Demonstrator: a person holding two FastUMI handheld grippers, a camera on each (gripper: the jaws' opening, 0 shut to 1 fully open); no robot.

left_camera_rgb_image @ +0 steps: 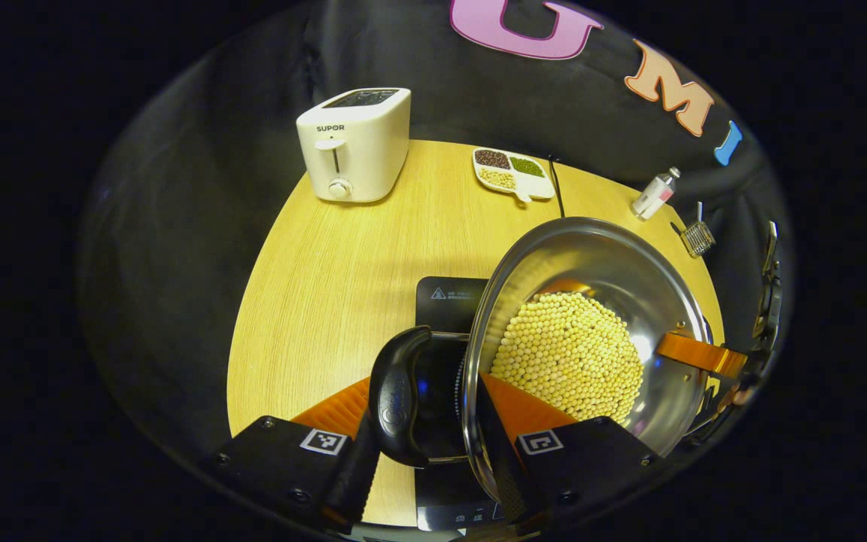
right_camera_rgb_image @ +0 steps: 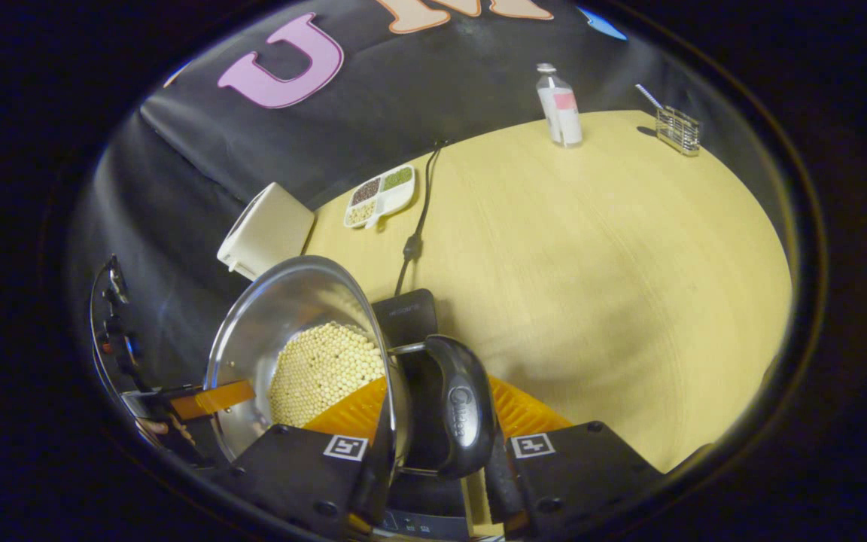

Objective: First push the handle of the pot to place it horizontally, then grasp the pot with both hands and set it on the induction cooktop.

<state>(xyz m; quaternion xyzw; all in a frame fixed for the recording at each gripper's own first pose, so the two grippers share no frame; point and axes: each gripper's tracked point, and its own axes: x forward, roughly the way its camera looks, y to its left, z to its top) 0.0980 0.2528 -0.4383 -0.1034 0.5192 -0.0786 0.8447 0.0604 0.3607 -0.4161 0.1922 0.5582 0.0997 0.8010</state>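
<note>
We find steel pot of beans airborne over induction cooktop; left gripper and right gripper fingers astride black handles and rim, clamping not confirmed; cooktop lies 6 o'clock, directly beneath

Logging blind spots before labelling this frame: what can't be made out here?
- Induction cooktop: mostly hidden under the pot in both views, so contact can't be confirmed.
- Left tongs: pot handle and rim cover the grip.
- Right tongs: the handle covers the grip likewise.
- Bottle label: too small.
- Toaster, right gripper view: front faces away.
</note>
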